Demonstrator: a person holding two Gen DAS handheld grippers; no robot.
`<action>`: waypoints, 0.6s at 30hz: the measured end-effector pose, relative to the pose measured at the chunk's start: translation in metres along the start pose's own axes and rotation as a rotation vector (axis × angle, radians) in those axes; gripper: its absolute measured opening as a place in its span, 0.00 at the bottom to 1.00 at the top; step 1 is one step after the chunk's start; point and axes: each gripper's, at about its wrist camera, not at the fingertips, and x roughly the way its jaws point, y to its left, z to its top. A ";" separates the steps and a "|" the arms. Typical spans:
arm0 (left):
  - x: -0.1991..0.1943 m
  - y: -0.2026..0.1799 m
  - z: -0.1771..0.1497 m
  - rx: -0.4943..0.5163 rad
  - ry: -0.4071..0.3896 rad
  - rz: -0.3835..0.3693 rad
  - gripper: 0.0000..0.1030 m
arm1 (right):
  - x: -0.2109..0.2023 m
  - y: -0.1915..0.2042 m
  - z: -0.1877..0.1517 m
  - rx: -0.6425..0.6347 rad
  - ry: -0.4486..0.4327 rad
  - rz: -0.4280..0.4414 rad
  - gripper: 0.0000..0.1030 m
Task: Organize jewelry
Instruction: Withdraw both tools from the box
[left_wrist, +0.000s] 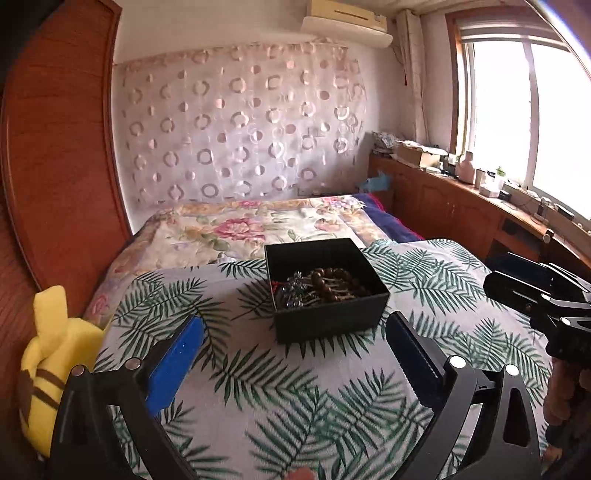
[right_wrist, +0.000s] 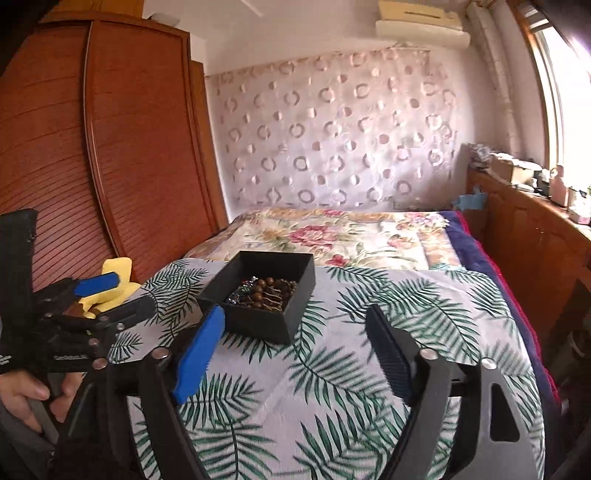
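Fingers of my left gripper (left_wrist: 295, 354) spread wide and hold nothing; the black box (left_wrist: 325, 291) of brown beads (left_wrist: 334, 282) sits on the leaf-print cloth (left_wrist: 295, 398) just ahead, between them. My right gripper (right_wrist: 295, 354) gapes empty too, the box ahead, nearer its left finger.

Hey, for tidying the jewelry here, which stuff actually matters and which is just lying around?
Part of the job:
- open black square box
- brown wooden bead bracelet inside it
- sparkly crystal piece beside the beads
- open left gripper and right gripper

Just lying about:
- yellow plush toy
- leaf-print cloth
- floral quilt
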 end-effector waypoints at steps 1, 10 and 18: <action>-0.003 0.000 -0.002 -0.002 -0.002 0.005 0.93 | -0.004 0.001 -0.002 0.001 -0.004 -0.006 0.88; -0.025 -0.002 -0.021 -0.013 -0.001 0.055 0.93 | -0.021 0.007 -0.017 0.016 -0.030 -0.051 0.98; -0.031 -0.002 -0.029 -0.018 -0.005 0.053 0.93 | -0.020 0.017 -0.021 0.000 -0.032 -0.065 0.98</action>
